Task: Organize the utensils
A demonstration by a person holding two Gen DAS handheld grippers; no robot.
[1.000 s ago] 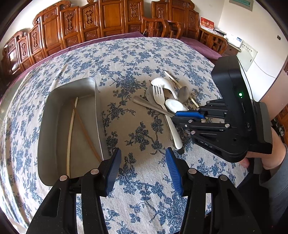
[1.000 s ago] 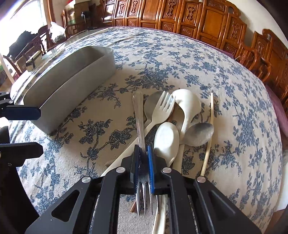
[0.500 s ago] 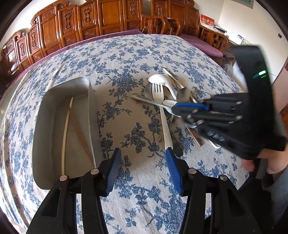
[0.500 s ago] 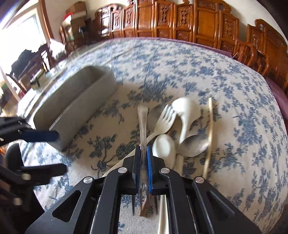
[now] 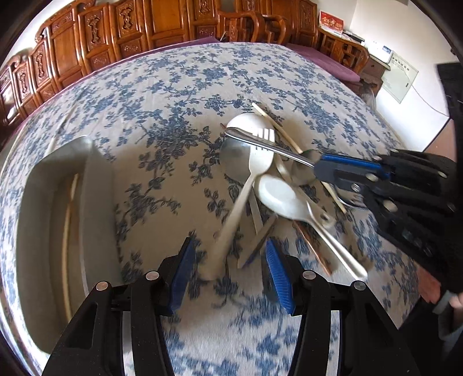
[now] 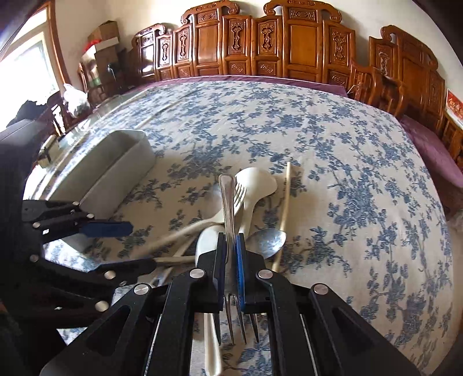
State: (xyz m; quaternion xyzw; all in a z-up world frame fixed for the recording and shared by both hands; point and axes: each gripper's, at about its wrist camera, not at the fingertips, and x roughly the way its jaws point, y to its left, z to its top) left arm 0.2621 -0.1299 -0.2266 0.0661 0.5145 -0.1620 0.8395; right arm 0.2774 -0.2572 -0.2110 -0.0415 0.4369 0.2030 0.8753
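I could read nothing; gold characters on a red sign [image 5: 330, 22] by the wall were too small.

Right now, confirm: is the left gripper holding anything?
No. The left gripper stands open above the white fork handle, its pads clear of it.

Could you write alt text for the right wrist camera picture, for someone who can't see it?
The right gripper, jaws shut, holds a metal fork by its neck above a pile of spoons on a blue-flowered tablecloth. A grey tray sits to the left.
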